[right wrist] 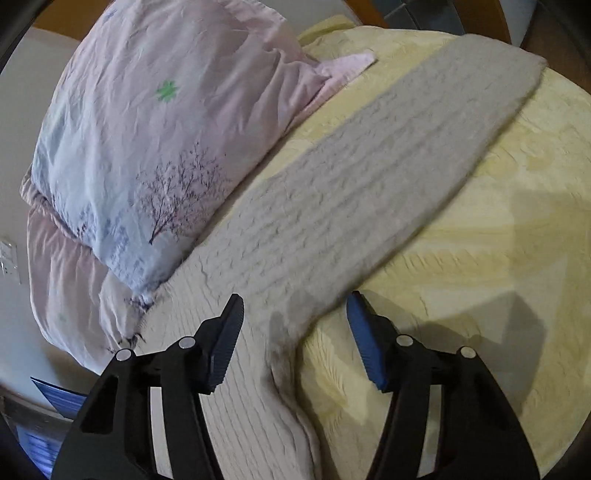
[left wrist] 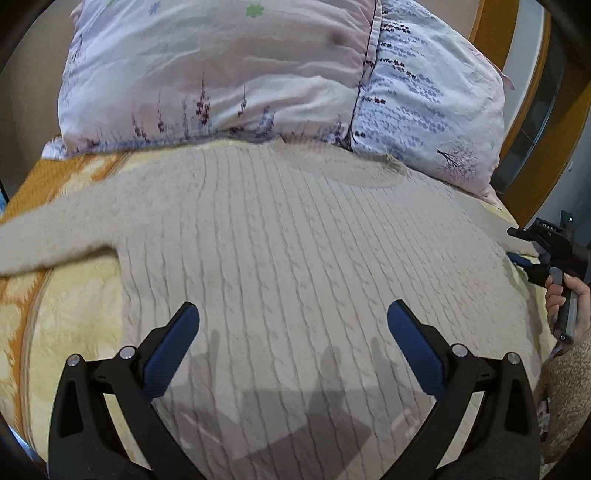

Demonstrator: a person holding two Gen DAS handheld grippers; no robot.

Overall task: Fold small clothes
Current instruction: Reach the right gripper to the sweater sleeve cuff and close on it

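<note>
A beige cable-knit sweater (left wrist: 288,236) lies flat on the bed, its neck toward the pillows and one sleeve stretched out to the left. My left gripper (left wrist: 293,314) is open and empty, held above the sweater's body. The right gripper (left wrist: 524,254) shows at the sweater's right edge in the left wrist view. In the right wrist view the right gripper (right wrist: 295,306) is open and empty, just above where the right sleeve (right wrist: 388,177) meets the body. That sleeve stretches away to the upper right.
Two floral pillows (left wrist: 221,70) (right wrist: 147,147) lie at the head of the bed, touching the sweater's neck. A yellow bedspread (right wrist: 480,258) with orange patterning (left wrist: 33,192) covers the bed. A wooden headboard (left wrist: 491,26) stands at the back right.
</note>
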